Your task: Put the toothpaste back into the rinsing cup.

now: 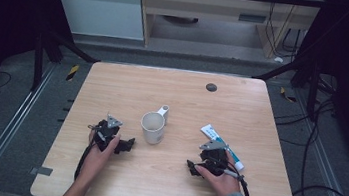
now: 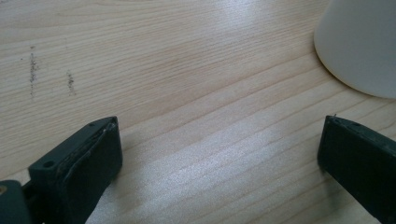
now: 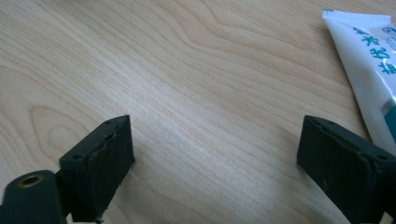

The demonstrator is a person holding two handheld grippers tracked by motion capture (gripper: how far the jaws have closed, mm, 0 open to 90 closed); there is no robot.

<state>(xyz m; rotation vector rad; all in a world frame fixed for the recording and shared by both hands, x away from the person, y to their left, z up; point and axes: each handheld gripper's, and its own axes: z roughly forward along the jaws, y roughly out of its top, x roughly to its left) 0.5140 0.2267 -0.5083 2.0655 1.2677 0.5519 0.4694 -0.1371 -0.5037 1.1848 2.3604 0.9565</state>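
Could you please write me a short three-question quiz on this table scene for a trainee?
1. True or false: the left gripper holds the mug.
2. Which lies nearest the right gripper: A) the mug, B) the tube, C) the dark disc?
3. How does the mug stand?

Key:
1. False; its jaws are open over bare table.
2. B.
3. Upright, mouth up, handle pointing away from the person.
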